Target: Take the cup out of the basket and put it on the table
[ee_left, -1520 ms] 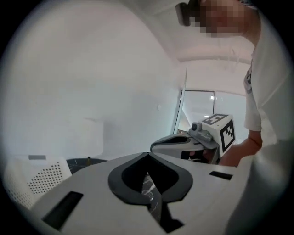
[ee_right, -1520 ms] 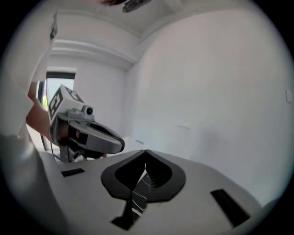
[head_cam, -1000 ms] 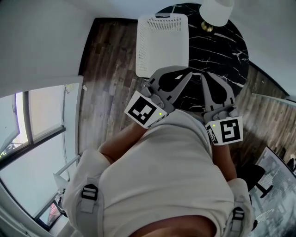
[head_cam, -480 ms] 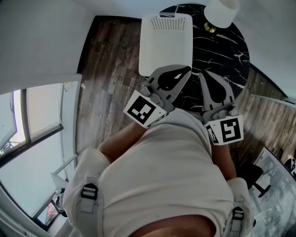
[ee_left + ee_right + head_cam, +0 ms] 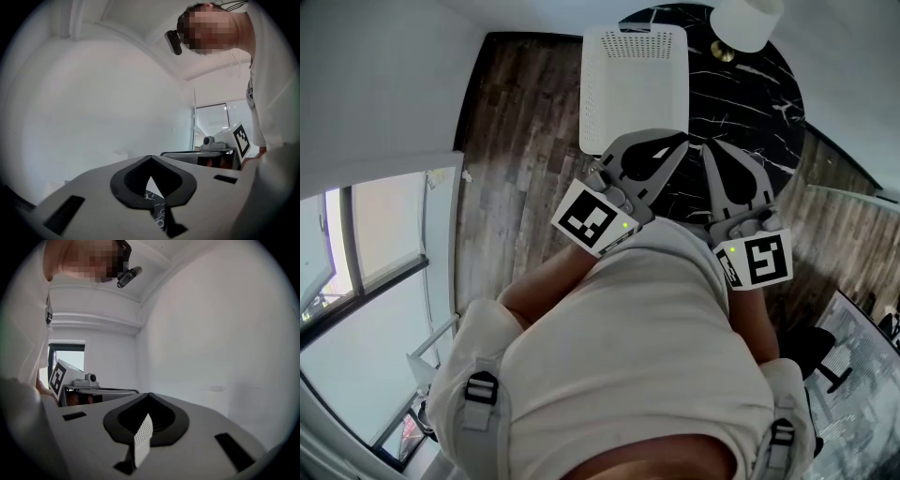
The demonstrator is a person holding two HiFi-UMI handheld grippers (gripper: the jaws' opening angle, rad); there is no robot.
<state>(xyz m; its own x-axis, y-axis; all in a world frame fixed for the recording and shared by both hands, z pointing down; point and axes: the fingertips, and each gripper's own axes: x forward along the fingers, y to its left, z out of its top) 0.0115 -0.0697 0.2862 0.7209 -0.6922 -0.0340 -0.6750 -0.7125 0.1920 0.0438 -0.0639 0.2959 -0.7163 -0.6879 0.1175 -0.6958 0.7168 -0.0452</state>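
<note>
A white perforated basket (image 5: pixel 635 84) stands at the left edge of the round black marble table (image 5: pixel 759 112). Its inside is hidden and no cup shows in any view. My left gripper (image 5: pixel 681 142) is held close to the person's chest, shut and empty, its tip near the basket's near side. My right gripper (image 5: pixel 711 148) lies beside it over the marble, also shut on nothing. In the left gripper view the left gripper (image 5: pixel 150 157) points at a white wall. The right gripper (image 5: pixel 149 394) does the same in its own view, and a sliver of the basket (image 5: pixel 143 437) shows through its pads.
A white lamp-like object (image 5: pixel 748 21) on a brass foot stands at the table's far side. Dark wood floor (image 5: pixel 520 141) lies left of the table, and a window (image 5: pixel 375 244) is at the far left. The person's white shirt (image 5: pixel 628 356) fills the lower head view.
Both grippers stay shut and close to the chest. Only the head view has shifted slightly.
</note>
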